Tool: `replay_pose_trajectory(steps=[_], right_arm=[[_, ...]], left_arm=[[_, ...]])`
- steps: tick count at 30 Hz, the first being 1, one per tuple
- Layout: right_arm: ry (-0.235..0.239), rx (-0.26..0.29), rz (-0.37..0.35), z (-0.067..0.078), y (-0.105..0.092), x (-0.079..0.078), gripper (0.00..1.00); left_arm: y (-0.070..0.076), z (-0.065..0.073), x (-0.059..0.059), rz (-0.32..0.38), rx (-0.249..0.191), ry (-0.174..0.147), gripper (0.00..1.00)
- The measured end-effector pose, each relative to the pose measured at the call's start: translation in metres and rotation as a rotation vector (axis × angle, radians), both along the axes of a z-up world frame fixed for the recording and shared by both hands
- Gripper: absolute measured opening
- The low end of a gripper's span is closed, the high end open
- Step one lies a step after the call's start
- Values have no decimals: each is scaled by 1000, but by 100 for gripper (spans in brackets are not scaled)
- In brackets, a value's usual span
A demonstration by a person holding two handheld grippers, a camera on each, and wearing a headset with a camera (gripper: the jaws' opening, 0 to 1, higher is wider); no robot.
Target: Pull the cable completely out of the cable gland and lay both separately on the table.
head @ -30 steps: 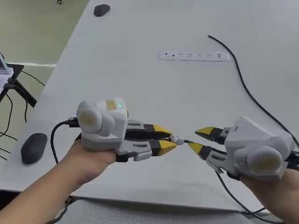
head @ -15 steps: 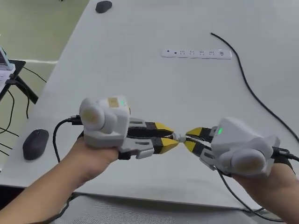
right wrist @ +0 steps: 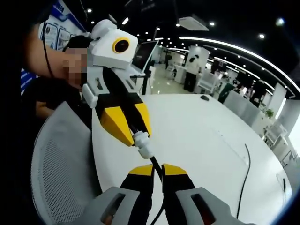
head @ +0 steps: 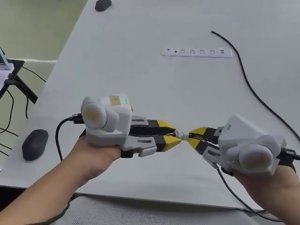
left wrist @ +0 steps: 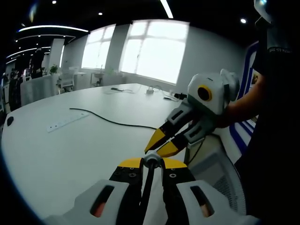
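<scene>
We have the left gripper (head: 174, 137) pinching the gland (left wrist: 152, 160) right at its jaw tips, and the right gripper (head: 196, 139) comes in nose to nose with it, its jaws pressed together on the cable (right wrist: 156, 165) just where it leaves the gland. That looks like the set-up for a straight pull: one claw anchors the fitting while the other grips the wire close in, so it shouldn't bend or slip.

Both are held in the air over the near edge of the table (head: 140, 70), and nothing is laid down yet. The cable is not out of the gland, so we judge the pull is only starting.

By our count there is one gland, one cable and two grippers. On the table lie one power strip (head: 197, 52), one loose black cord (head: 248, 84) and two mice, one near (head: 35, 144) and one far (head: 102, 4).
</scene>
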State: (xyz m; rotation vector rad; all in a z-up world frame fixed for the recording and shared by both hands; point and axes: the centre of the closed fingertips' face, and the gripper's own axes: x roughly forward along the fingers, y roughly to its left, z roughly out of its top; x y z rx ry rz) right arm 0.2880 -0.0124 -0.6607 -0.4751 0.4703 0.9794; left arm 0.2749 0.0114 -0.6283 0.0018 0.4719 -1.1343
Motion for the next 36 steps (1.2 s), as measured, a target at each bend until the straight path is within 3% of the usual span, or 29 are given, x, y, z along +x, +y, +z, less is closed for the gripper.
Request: replay_pose_trajectory(steps=[2, 6, 16, 24, 25, 28, 36], right_arm=[[47, 39, -53, -2, -7, 3, 1], [100, 66, -122, -10, -21, 11, 1], [267, 167, -286, -34, -46, 14, 1], [487, 314, -491, -56, -64, 14, 1], [533, 349, -526, -60, -65, 12, 1], [562, 364, -545, -65, -67, 10, 1], [544, 350, -532, -64, -62, 5, 1]], left_arm=[[0, 3, 1, 2, -10, -6, 15], [-2, 6, 3, 5, -22, -11, 15], [-2, 4, 3, 6, -12, -12, 15], [-1, 5, 4, 10, -15, -16, 15], [-1, 5, 3, 9, -15, -17, 15], [-1, 5, 2, 9, -11, -17, 15], [0, 5, -2, 10, -9, -16, 15]])
